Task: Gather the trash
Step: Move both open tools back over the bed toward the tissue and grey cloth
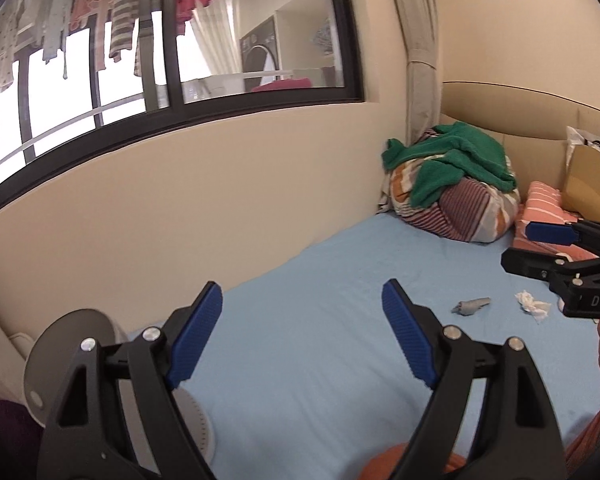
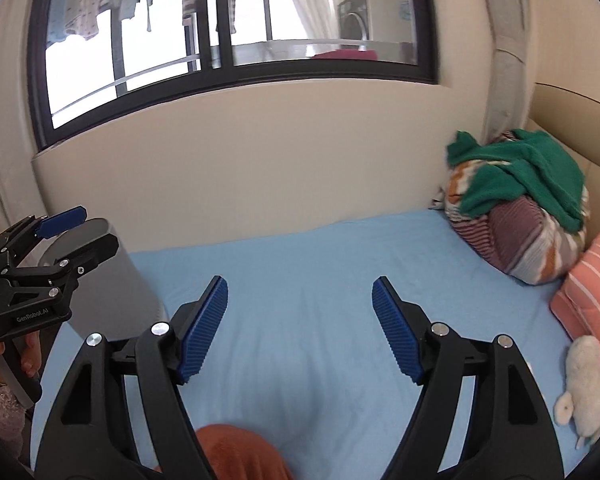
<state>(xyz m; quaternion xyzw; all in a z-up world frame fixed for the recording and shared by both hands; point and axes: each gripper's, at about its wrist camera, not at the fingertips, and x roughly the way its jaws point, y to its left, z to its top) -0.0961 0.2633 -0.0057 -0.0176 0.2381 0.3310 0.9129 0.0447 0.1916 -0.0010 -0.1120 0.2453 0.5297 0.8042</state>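
In the left wrist view a crumpled white tissue [image 1: 533,305] and a small grey scrap [image 1: 471,305] lie on the light blue bed sheet [image 1: 320,320], to the right. My left gripper [image 1: 302,328] is open and empty above the sheet, left of the scraps. My right gripper [image 2: 300,322] is open and empty over the middle of the bed; it also shows at the right edge of the left wrist view [image 1: 540,244], just above the tissue. A grey round bin [image 2: 100,280] stands at the bed's left side. The trash is hidden in the right wrist view.
A bundle of striped bedding with a green cloth [image 1: 456,184] lies at the headboard corner. An orange striped pillow [image 2: 592,300], a white plush toy [image 2: 584,384] and a cardboard box [image 1: 592,184] sit at the right. An orange cloth [image 2: 236,452] lies near me. The wall with a window [image 1: 160,60] runs behind.
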